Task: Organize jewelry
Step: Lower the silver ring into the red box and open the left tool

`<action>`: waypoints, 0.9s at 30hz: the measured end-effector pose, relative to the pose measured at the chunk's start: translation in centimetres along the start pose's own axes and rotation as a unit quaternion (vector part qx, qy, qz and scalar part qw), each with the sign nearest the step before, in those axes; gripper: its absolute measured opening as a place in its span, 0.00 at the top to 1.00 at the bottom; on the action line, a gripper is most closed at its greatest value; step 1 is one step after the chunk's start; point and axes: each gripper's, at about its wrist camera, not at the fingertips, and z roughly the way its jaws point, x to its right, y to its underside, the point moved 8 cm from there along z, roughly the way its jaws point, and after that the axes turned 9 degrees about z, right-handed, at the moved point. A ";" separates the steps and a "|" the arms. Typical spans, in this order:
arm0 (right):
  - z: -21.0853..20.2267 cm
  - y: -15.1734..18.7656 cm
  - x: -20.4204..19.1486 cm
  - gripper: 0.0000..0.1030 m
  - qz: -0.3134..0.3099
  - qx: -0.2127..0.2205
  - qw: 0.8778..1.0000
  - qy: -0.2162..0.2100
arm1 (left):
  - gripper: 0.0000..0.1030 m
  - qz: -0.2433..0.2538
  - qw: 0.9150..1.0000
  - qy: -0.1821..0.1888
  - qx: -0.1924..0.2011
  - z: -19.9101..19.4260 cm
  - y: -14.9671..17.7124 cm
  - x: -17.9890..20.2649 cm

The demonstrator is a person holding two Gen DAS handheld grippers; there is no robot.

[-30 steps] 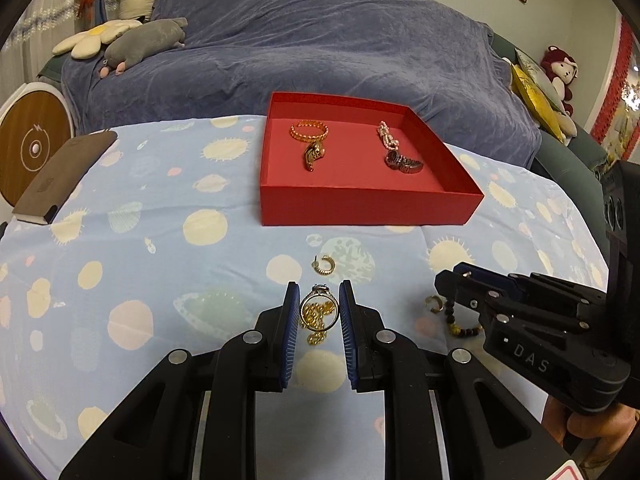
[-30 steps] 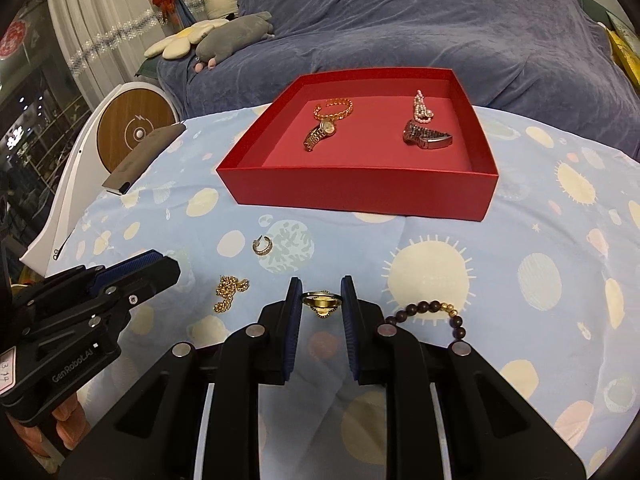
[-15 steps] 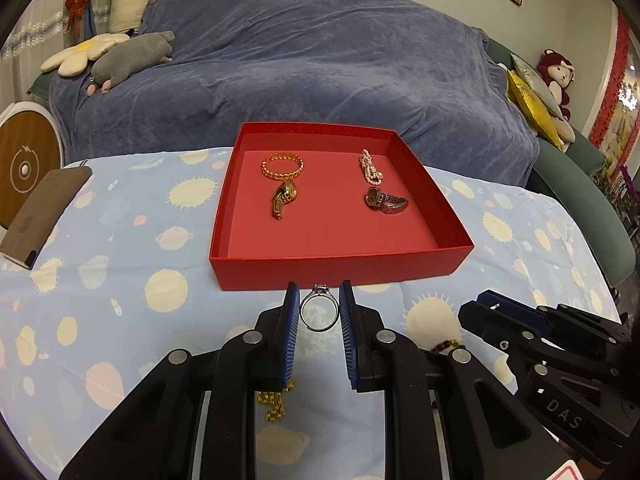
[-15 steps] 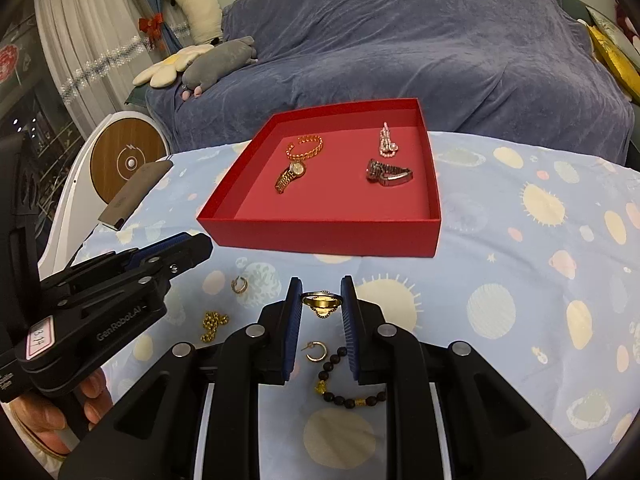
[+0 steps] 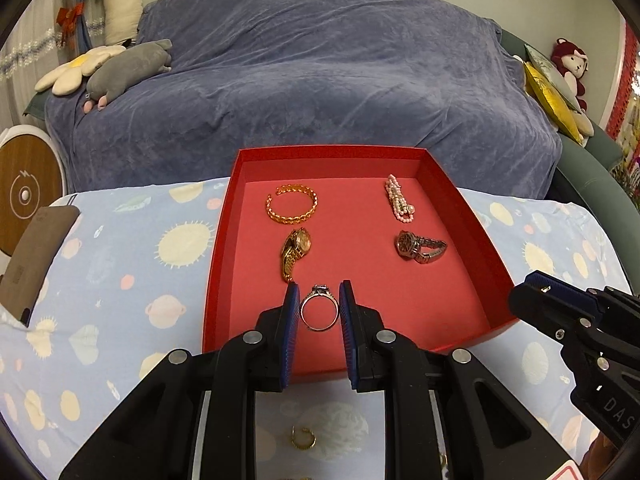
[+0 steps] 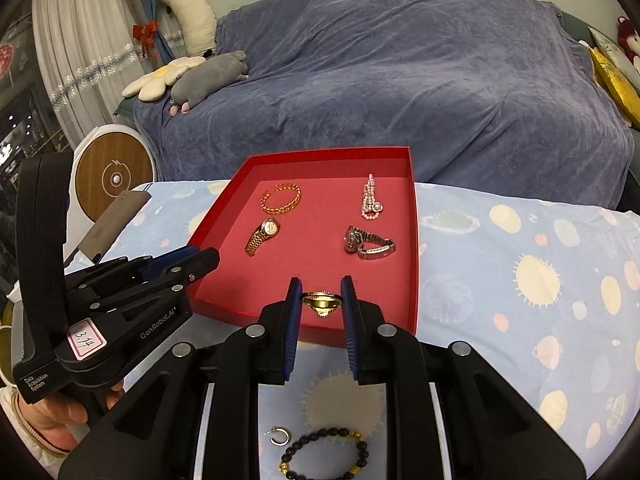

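Note:
My left gripper point(image 5: 319, 312) is shut on a silver ring point(image 5: 319, 313) and holds it over the near part of the red tray point(image 5: 468, 216). My right gripper point(image 6: 322, 304) is shut on a gold ring point(image 6: 322, 301) over the tray's point(image 6: 414, 240) near edge. The tray holds a gold bracelet point(image 5: 292, 208), a gold watch point(image 5: 295, 249), a pearl piece point(image 5: 399, 204) and a silver watch point(image 5: 418, 246). A gold ear cuff point(image 6: 279, 435) and a dark bead bracelet point(image 6: 324, 454) lie on the cloth below the right gripper. Another gold ear cuff point(image 5: 303, 437) lies below the left gripper.
The table wears a light blue cloth point(image 6: 520, 264) with sun and planet prints. A brown phone-like slab point(image 5: 36, 248) lies at the left edge. A sofa under a blue-grey cover point(image 5: 320, 72) stands behind the table, with plush toys point(image 5: 120, 68) on it.
Both grippers have moved forward from the loose jewelry on the cloth to over the red tray, each still holding its ring.

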 end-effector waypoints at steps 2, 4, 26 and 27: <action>0.8 -0.3 0.4 0.81 0.004 -0.005 1.000 -0.001 | 0.83 0.007 1.000 0.000 0.002 0.6 -0.5 0.0; 1.4 -0.5 0.8 0.81 0.008 -0.008 1.000 0.000 | 0.83 0.009 1.000 -0.001 0.001 1.1 -0.8 -0.2; 7.1 0.0 1.7 0.81 0.010 -0.031 0.999 0.004 | 0.83 -0.011 1.000 0.004 -0.027 5.8 -0.1 -1.8; 7.2 0.0 1.7 0.81 0.010 -0.030 0.999 0.004 | 0.83 -0.011 1.000 0.004 -0.027 5.8 -0.1 -1.8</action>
